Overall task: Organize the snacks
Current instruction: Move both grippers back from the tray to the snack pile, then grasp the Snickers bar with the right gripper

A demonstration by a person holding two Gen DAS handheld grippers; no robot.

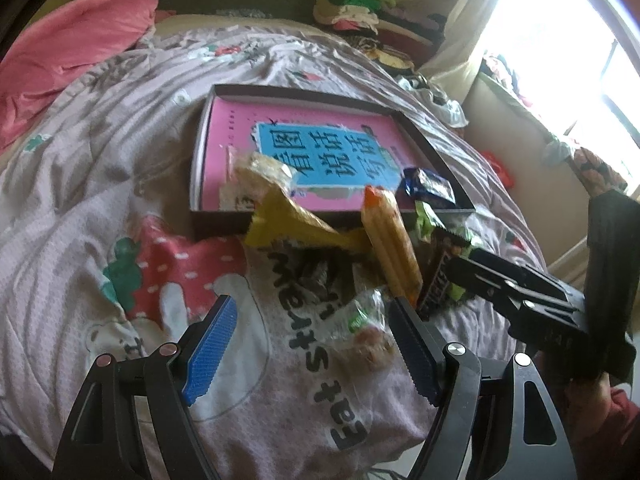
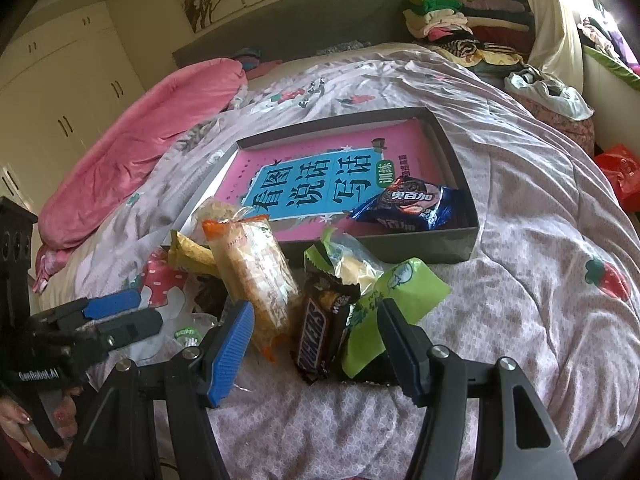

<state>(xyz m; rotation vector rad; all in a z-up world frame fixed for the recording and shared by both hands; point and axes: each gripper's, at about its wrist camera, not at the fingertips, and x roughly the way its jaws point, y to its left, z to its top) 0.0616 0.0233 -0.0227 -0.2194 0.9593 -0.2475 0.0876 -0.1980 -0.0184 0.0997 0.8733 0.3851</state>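
Note:
A dark grey box (image 2: 460, 248) lies on the bed with a pink book (image 2: 280, 160) and a blue cookie packet (image 2: 412, 208) inside. In front of it lies a heap of snacks: an orange-ended cracker pack (image 2: 252, 272), a yellow packet (image 2: 192, 256), a Snickers bar (image 2: 320, 332) and a green packet (image 2: 396, 292). My right gripper (image 2: 316, 344) is open, its fingers astride the Snickers bar and the green packet. My left gripper (image 1: 316, 344) is open above a small clear-wrapped snack (image 1: 364, 320) near its right finger. The cracker pack (image 1: 392, 240) leans on the box (image 1: 224, 224).
The bed is covered with a wrinkled pale quilt (image 2: 520, 320) printed with strawberries. A pink duvet (image 2: 132, 152) lies at the left, folded clothes (image 2: 452, 20) are stacked at the headboard, and a white plastic bag (image 2: 548, 92) sits at the right edge. A person's hand (image 2: 16, 420) holds the left tool.

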